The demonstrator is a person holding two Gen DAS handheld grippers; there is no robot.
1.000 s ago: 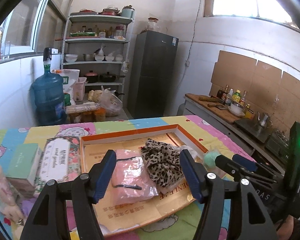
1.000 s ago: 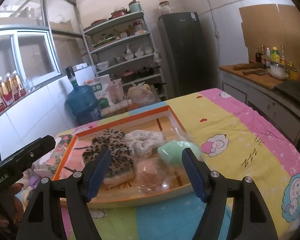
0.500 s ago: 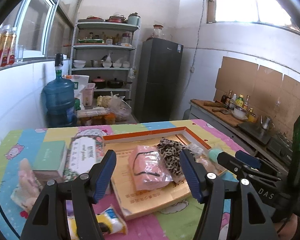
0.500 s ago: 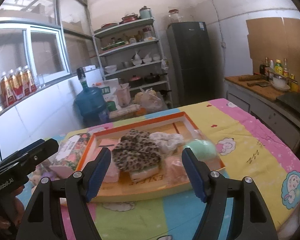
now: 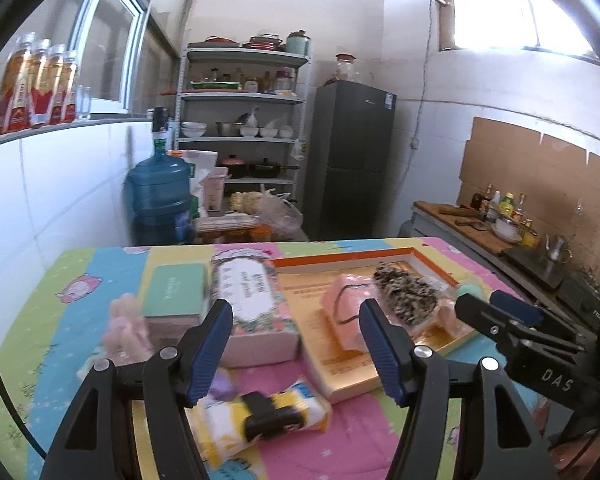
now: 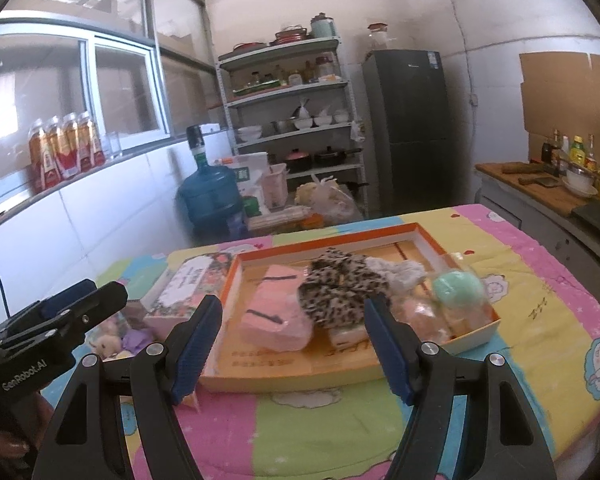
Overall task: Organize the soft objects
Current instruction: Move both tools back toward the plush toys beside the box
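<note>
The left gripper (image 5: pixel 296 344) hangs spread and empty above the desk (image 5: pixel 60 320), just left of the orange-rimmed tray (image 6: pixel 414 232). The right gripper (image 6: pixel 294 346) is spread too, holding nothing, before the tray's near edge. In the tray lie a pink pouch (image 6: pixel 274 316), a leopard-print cloth (image 6: pixel 340 288), a white fluffy piece (image 6: pixel 404 270) and a mint-green ball (image 6: pixel 458 288). Left of the tray stand a floral box (image 5: pixel 252 300) and a green box (image 5: pixel 176 290); a yellow-white packet (image 5: pixel 224 420) lies nearer than the tray's left corner.
</note>
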